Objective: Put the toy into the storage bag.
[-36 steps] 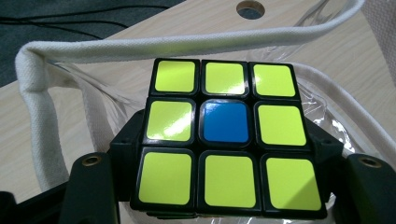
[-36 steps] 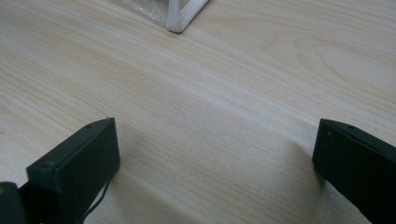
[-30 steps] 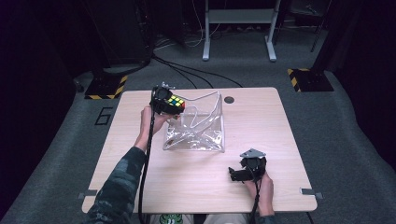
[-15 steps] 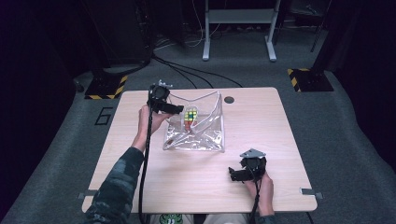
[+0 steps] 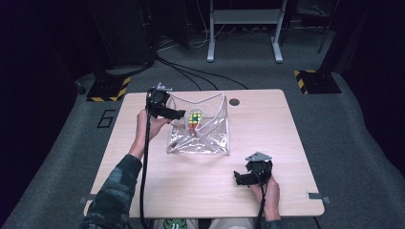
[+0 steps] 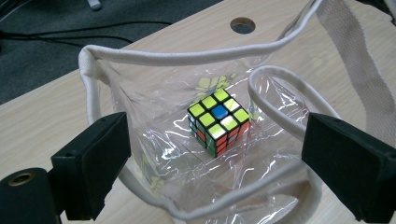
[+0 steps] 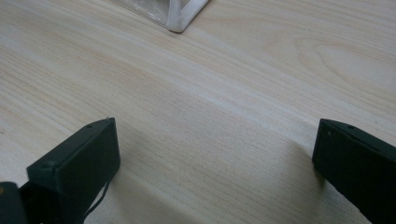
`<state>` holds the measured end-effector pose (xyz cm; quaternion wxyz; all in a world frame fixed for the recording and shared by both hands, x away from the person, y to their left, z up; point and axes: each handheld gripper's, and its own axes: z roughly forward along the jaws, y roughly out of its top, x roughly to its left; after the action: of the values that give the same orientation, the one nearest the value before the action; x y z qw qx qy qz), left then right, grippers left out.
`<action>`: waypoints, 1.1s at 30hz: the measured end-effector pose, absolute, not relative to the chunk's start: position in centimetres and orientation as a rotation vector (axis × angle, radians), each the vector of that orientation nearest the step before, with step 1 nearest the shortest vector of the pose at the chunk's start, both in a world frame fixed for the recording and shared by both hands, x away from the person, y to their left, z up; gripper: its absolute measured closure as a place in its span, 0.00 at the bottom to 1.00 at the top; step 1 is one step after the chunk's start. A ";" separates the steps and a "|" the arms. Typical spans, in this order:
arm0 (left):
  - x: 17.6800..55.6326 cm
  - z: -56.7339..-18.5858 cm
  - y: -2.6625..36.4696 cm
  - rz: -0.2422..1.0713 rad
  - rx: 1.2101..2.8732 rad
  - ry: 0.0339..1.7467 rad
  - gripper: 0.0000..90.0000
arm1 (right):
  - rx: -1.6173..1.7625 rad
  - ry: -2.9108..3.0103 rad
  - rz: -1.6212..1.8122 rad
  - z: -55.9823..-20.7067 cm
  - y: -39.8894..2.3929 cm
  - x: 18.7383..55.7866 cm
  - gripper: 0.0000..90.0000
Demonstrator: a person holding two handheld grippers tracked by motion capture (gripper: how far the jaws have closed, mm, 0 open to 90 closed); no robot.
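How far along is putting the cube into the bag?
Done: the cube lies inside the clear bag, free of any grip. In hand: the left gripper has just been opening, nothing between its fingers. The right gripper rests open on the table. Left: perhaps only withdrawing.

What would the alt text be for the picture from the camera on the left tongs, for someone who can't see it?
A scrambled puzzle cube, mostly yellow-green on top with one blue square, lies inside a clear plastic bag with white cord handles on a pale wooden table. The black jaws of the left tongs stand wide apart in the foreground, having just been opening, and nothing is gripped between them.
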<state>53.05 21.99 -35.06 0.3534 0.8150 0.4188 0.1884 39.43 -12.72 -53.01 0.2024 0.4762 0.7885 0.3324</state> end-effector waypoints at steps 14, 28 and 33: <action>50.5 -35.5 23.5 0.506 2.087 1.044 0.08 | 1.331 2.201 0.928 -53.0 -12.7 39.4 0.00; 47.5 -36.7 25.1 0.514 2.105 1.007 0.08 | 1.331 2.199 0.927 -53.0 -12.7 39.4 0.00; 46.6 -37.7 25.4 0.505 2.112 1.006 0.09 | 1.332 2.199 0.926 -53.0 -12.7 39.4 0.00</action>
<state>46.59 25.42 -37.71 0.3654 0.8216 0.3911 0.1963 39.43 -12.73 -53.02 0.2032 0.4773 0.7879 0.3319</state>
